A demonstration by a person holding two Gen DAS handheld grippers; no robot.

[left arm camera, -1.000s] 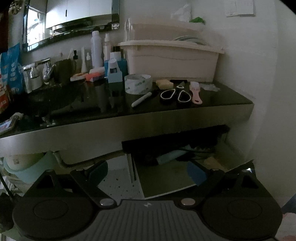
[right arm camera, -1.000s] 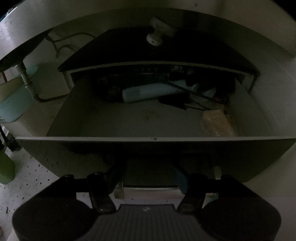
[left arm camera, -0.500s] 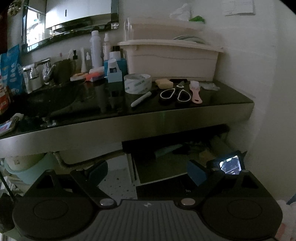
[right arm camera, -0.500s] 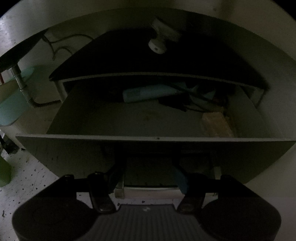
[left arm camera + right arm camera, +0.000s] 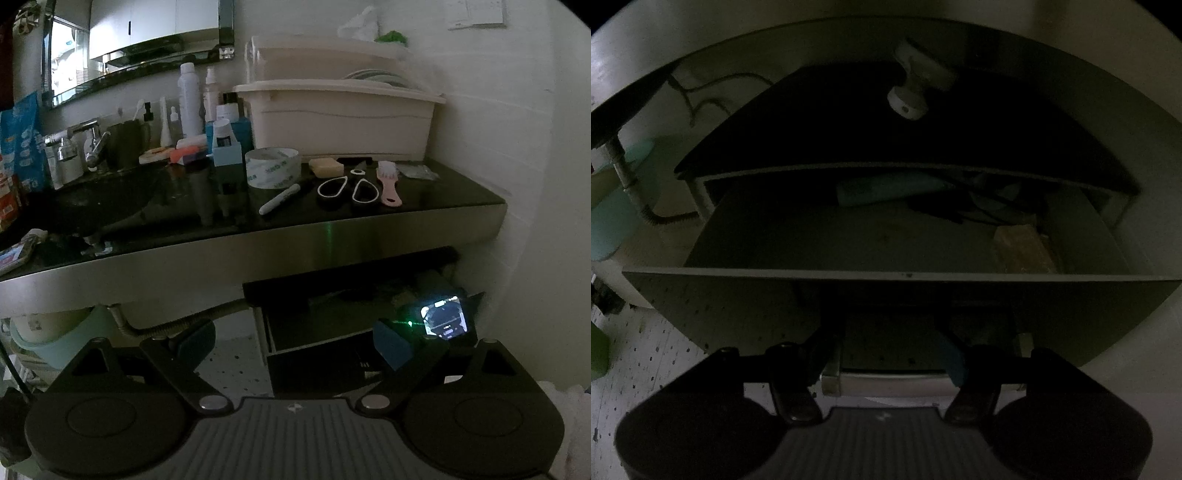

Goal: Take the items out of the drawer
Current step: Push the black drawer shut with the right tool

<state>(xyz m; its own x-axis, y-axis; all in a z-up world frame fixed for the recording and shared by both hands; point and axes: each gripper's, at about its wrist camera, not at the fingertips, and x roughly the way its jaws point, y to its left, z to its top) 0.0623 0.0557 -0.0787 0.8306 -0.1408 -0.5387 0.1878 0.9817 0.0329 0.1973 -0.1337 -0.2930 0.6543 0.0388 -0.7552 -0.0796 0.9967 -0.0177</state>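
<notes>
The drawer [image 5: 901, 274] under the counter stands part open. In the right wrist view it holds a pale blue tube [image 5: 886, 189], dark cables [image 5: 964, 210] and a tan block [image 5: 1023, 247] at the right. My right gripper [image 5: 892, 343] is open, its fingers against the drawer front on either side of the metal handle [image 5: 886, 382]. My left gripper [image 5: 293, 338] is open and empty, held back from the counter, facing the drawer [image 5: 314, 328]. The right gripper's lit screen [image 5: 443, 317] shows in the left wrist view.
The black counter [image 5: 424, 199] carries a beige bin [image 5: 340, 118], a tape roll [image 5: 272, 168], scissors [image 5: 349, 188], a pink brush [image 5: 388, 184], a white pen [image 5: 279, 199], soap [image 5: 325, 166], several bottles and a tap [image 5: 77, 142]. A teal basin [image 5: 51, 339] and pipe sit below left. A wall stands at right.
The drawer has slid inward, so less of its inside shows. The right gripper has moved forward with the drawer front and now shows in the left wrist view.
</notes>
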